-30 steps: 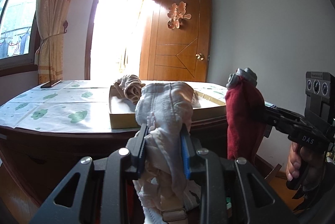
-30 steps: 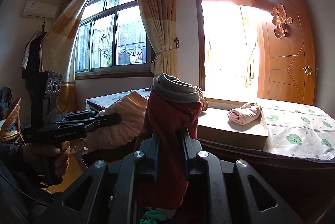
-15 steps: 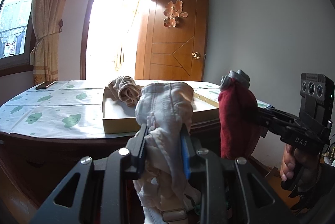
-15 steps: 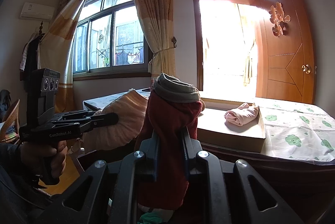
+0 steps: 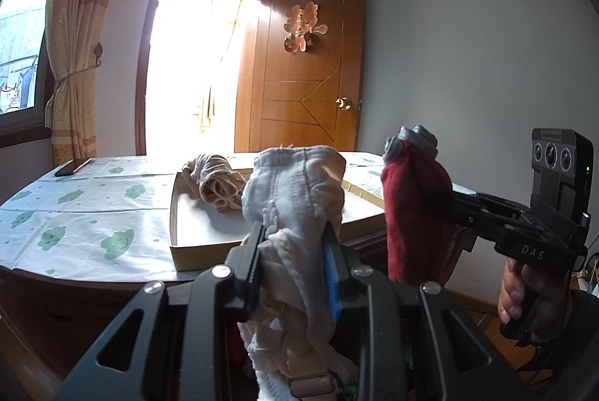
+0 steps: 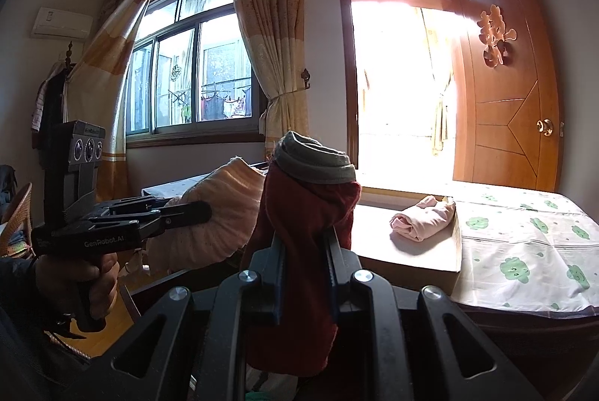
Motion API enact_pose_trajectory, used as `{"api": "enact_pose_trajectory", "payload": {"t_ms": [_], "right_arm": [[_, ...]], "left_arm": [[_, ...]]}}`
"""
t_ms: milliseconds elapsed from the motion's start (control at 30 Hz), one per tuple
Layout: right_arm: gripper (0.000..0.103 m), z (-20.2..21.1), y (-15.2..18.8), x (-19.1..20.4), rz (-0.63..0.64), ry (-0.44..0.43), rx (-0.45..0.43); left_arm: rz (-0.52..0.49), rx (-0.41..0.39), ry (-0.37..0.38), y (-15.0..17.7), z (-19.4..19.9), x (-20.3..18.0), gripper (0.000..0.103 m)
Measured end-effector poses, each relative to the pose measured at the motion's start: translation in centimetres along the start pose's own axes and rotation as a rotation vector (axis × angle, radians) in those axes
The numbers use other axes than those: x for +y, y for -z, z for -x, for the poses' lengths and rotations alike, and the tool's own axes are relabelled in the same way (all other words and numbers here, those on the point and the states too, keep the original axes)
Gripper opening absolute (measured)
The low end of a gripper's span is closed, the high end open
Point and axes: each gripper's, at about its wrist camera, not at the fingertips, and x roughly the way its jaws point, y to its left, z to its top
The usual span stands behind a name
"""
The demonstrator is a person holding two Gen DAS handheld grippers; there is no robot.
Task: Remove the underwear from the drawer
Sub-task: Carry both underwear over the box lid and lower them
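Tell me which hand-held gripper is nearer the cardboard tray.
Hard to call. The left hand-held gripper with pale underwear and the right with red underwear both hover short of the tray's near wall.

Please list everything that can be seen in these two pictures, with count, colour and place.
pale underwear: 1, whitish-pink, clamped in left gripper
red underwear: 1, dark red with grey band, clamped in right gripper
folded garment: 1, beige-pink, inside box
box: 1, cardboard, shallow, on table
table: 1, white cloth with green clouds
door: 1, brown wood, open, gold ornament
curtains: yellow, tied, beside windows
air conditioner: 1, white, high on wall
left gripper: black, fingers shut
right gripper: black, fingers shut
hands: 2, on grips
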Motion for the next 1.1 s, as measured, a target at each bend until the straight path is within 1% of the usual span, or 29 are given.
{"api": "enact_pose_trajectory", "payload": {"t_ms": [200,500,800,1100], "right_arm": [[0.019,-0.5,-0.7,-1.2,-0.029,0.005,0.001],[0.019,-1.3,-1.6,-3.3,-0.075,0.013,0.008],[0.019,-2.5,-4.3,-5.3,-0.080,0.027,-0.001],[0.019,-3.7,-6.2,-7.7,-0.096,0.048,0.011]], "left_arm": [[-0.008,-0.003,0.010,-1.5,-1.0,-0.4,0.026],[-0.017,0.022,0.019,-3.4,-3.6,-0.8,0.026],[-0.037,0.052,0.017,-5.8,-6.6,-1.2,0.026],[-0.079,0.081,-0.010,-8.1,-9.7,-1.6,0.026]]}}
